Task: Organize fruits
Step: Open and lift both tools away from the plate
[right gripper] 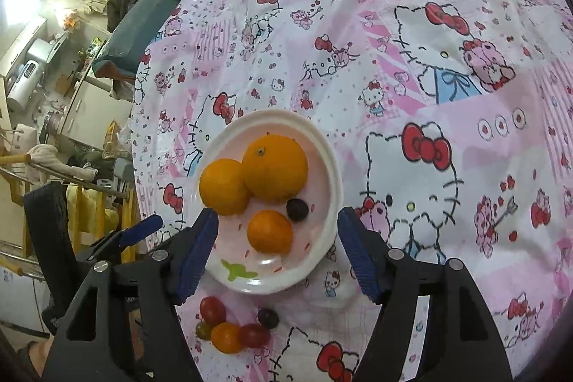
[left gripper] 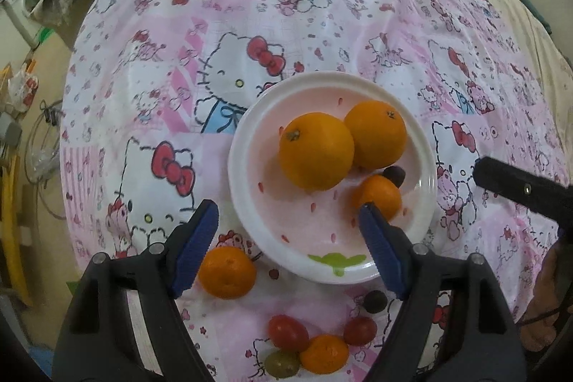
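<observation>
Beside the plate [left gripper: 250,145], a mandarin [left gripper: 227,271] waits; the left gripper [left gripper: 286,228], wide and empty, probably must take it next.

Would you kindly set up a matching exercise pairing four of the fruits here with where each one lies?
Things:
1. two large oranges
2. mandarin
3. green tomato
4. dark grape

Places:
A. on the cloth, in the cluster with two red tomatoes
B. on the plate, beside a small orange
C. touching each other at the far side of the plate
D. alone on the cloth, by the left gripper

Pairs: 1-C, 2-D, 3-A, 4-B
</observation>
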`<act>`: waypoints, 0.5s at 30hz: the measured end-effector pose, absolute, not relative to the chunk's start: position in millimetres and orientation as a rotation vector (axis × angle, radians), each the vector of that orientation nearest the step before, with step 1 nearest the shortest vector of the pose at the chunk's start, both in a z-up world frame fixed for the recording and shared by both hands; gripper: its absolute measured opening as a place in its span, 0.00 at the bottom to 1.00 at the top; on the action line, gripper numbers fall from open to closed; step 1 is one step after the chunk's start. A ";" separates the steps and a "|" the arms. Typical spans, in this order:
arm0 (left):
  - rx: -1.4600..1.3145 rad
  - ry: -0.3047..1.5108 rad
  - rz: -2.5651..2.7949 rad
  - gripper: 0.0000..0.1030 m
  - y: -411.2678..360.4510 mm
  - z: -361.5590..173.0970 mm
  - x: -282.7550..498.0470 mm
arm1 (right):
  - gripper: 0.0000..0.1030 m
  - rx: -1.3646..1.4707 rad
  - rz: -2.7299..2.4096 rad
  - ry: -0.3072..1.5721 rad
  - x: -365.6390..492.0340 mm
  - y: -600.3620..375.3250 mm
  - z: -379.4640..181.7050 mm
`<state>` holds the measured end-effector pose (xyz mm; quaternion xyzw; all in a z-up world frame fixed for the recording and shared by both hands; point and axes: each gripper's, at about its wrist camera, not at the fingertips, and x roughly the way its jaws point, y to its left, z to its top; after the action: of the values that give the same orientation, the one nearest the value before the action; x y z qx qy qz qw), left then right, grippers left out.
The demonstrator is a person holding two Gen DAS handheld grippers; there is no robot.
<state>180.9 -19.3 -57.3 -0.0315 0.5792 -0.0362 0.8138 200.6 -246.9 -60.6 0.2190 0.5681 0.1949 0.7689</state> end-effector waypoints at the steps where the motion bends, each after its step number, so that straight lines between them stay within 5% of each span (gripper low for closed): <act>1: -0.073 1.232 -0.075 0.76 -17.5 -55.7 178.5 | 0.70 0.477 0.427 1.233 196.4 -246.7 -59.1; 15: -0.102 1.187 -0.031 0.76 22.3 -37.5 137.6 | 0.70 0.450 0.432 1.249 151.0 -241.4 -52.0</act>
<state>137.6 22.3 -37.5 -0.0478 0.5591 -0.0145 0.8276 151.0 -241.4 -52.0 0.2073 0.5750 0.1987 0.7661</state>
